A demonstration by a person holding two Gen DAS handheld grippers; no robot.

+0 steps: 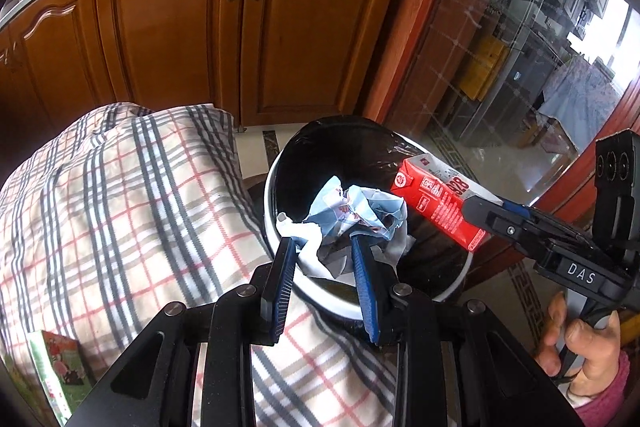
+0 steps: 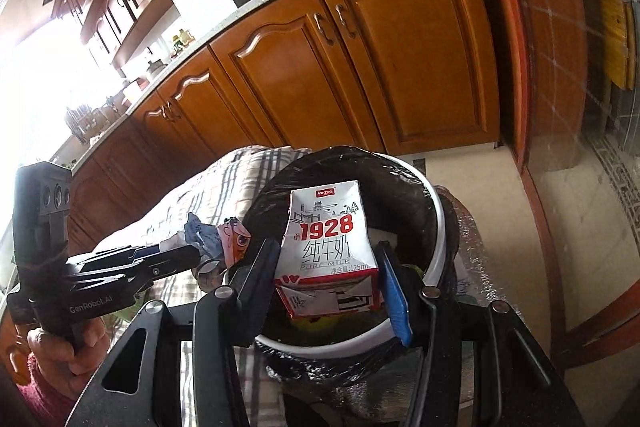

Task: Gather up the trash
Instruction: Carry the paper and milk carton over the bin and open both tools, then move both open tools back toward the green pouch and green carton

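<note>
A white bin [image 1: 276, 183] lined with a black bag stands beside the checked cloth; in the right wrist view the same bin [image 2: 436, 227] fills the middle. My left gripper [image 1: 325, 242] is shut on a crumpled blue-and-white wrapper [image 1: 352, 211], held over the bin's near rim. My right gripper [image 2: 330, 255] is shut on a small red-and-white milk carton [image 2: 328, 243], held above the bin's opening. From the left wrist view the carton [image 1: 436, 203] comes in from the right over the bin. The wrapper [image 2: 208, 233] shows at the bin's left in the right wrist view.
A checked cloth [image 1: 120, 207] covers the surface left of the bin, with a green packet [image 1: 60, 367] at its near corner. Wooden cabinets [image 1: 240, 35] stand behind. A glass door [image 1: 520, 67] is on the right. A person's hand [image 1: 584, 351] grips the right tool.
</note>
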